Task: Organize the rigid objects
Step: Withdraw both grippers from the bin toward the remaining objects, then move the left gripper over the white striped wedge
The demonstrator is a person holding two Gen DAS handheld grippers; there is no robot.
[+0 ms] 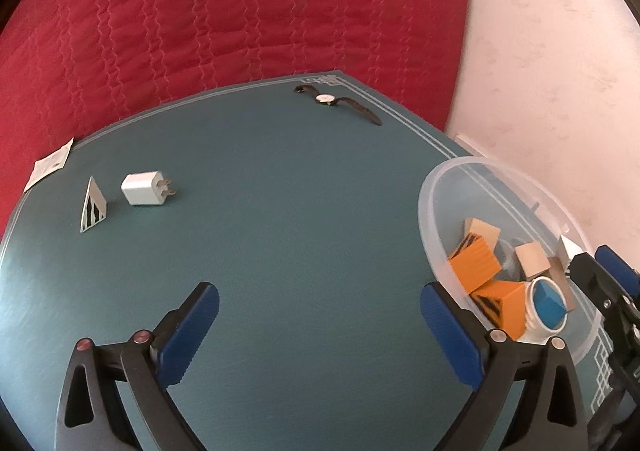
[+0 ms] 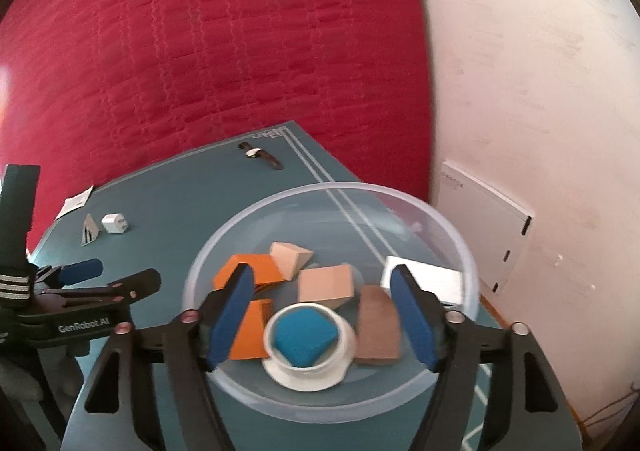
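A: Left wrist view first. What's the left gripper (image 1: 320,311) doing?

B: Spread wide, blue-padded fingers (image 1: 192,335) apart, nothing between them. It hangs over bare teal table mat (image 1: 280,231), lower centre of frame.

A: Loose items?

B: White USB wall charger cube (image 1: 144,188) lies on its side at centre left, prongs pointing right. Just beside it on the left, a small triangular block with black-and-white stripes (image 1: 93,207) stands upright. A brown-strap wristwatch with white dial (image 1: 336,102) lies flat near the far corner of the mat, top centre. A white paper slip (image 1: 50,165) sits at the mat's left edge, partly on the red quilted bedspread (image 1: 240,11).

A: Container?

B: Clear plastic round bowl (image 1: 430,187) at right edge, holding orange blocks (image 1: 474,263), pale wooden blocks (image 1: 530,259) and a white ring-shaped cup with a blue block inside (image 1: 546,303). Right gripper's tip shows at far right, over the bowl.

A: Right wrist view?

B: Right gripper (image 2: 322,315) is released, fingers apart over the bowl, clamping nothing. The blue-filled cup sits between them, low centre. Also a dark brown wooden block and a white flat piece (image 2: 424,279) on the bowl's right side. Charger, striped triangle and slip show at centre left, watch above centre. Left gripper visible at left edge.
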